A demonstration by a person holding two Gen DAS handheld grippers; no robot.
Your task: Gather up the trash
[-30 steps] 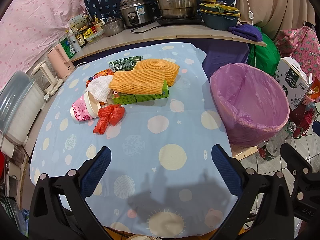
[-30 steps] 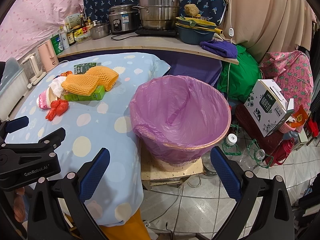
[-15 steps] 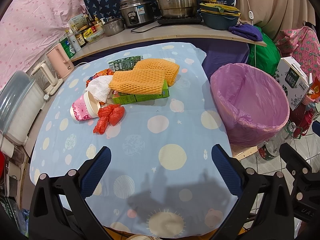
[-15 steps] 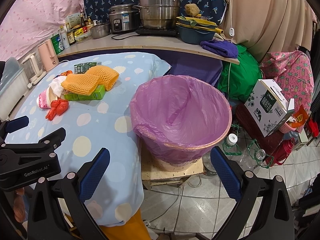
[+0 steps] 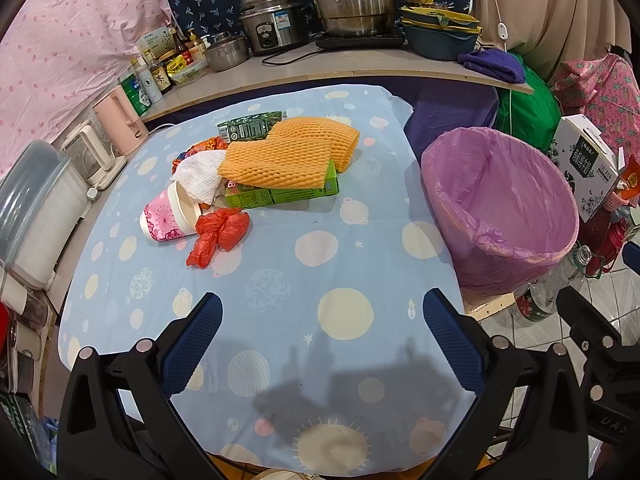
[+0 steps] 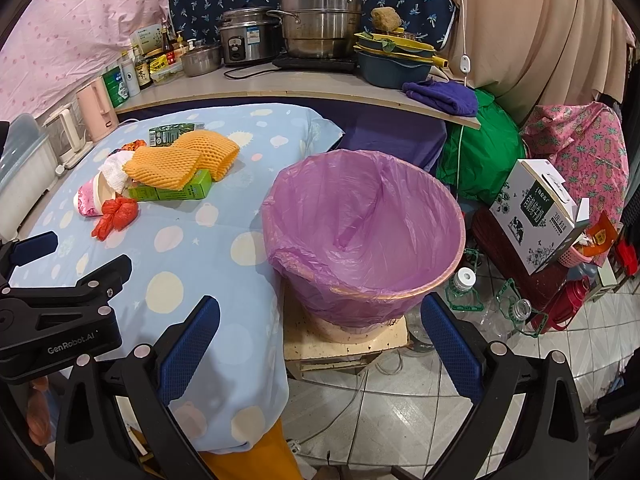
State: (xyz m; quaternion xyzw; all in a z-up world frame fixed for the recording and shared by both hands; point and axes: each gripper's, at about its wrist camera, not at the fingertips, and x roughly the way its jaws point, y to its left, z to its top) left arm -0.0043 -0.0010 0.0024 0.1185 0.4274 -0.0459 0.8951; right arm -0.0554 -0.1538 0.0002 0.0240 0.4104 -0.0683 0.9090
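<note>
A pile of trash lies on the blue dotted tablecloth point(image 5: 280, 280): orange foam netting point(image 5: 280, 156), a green carton point(image 5: 280, 196), a white tissue point(image 5: 198, 174), a pink paper cup point(image 5: 166, 220) on its side, a crumpled red bag point(image 5: 218, 236) and a dark green packet point(image 5: 248, 130). A bin with a purple liner point(image 5: 500, 208) stands right of the table, also in the right wrist view point(image 6: 364, 232). My left gripper point(image 5: 320, 336) is open and empty above the near table. My right gripper point(image 6: 316, 340) is open and empty, in front of the bin.
A counter point(image 5: 340, 68) behind the table holds pots, a rice cooker and bottles. Kettles point(image 5: 120, 120) and a plastic box point(image 5: 28, 208) stand at the left. A milk carton box point(image 6: 540, 212), plastic bottles point(image 6: 464, 284) and bags crowd the tiled floor at the right.
</note>
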